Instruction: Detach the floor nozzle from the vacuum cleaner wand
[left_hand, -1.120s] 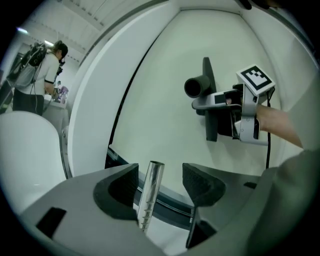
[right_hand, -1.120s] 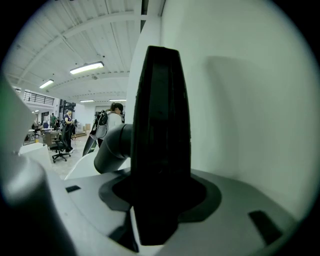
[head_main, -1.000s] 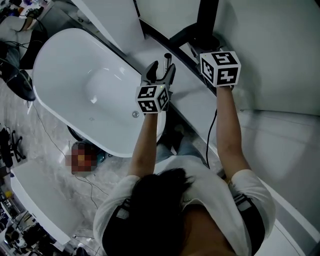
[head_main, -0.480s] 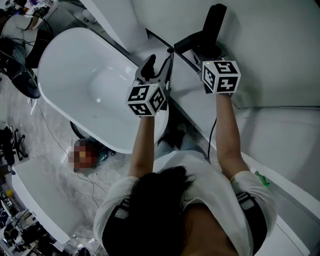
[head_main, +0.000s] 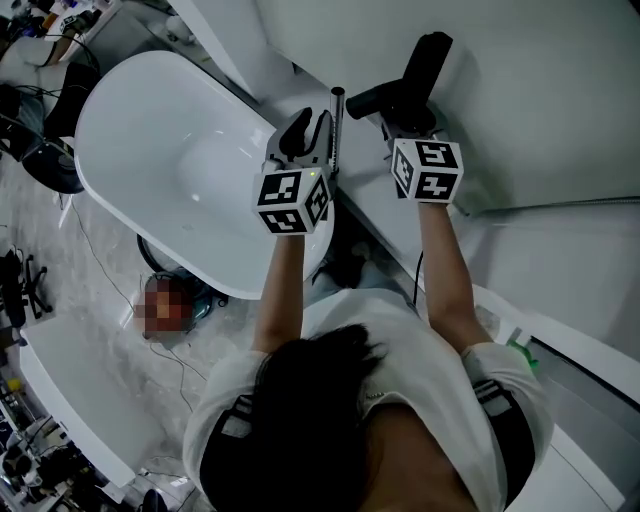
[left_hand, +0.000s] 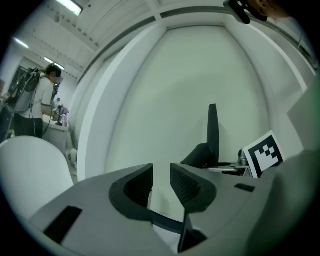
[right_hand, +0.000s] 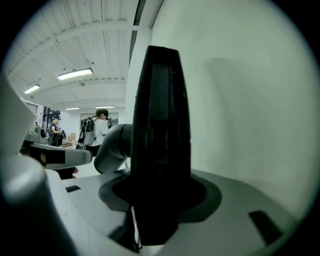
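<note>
My right gripper is shut on the black floor nozzle, which stands upright between its jaws. The nozzle's grey neck bends away to the left. The thin silver wand rises just right of my left gripper. Its top end is close to the neck, and I cannot tell whether they are joined. The left gripper has just been closing. Its jaws stand narrowly apart with only the white wall showing between them. In the left gripper view the nozzle is ahead to the right.
A white bathtub lies left of the person, with white wall panels to the right. Cables run over the floor at the left. A person stands far off in the left gripper view, and others in the right gripper view.
The left jaws stood wide around the wand; now they are narrow and the wand shows just right of them. The right gripper with the nozzle has moved down and left in the picture.
</note>
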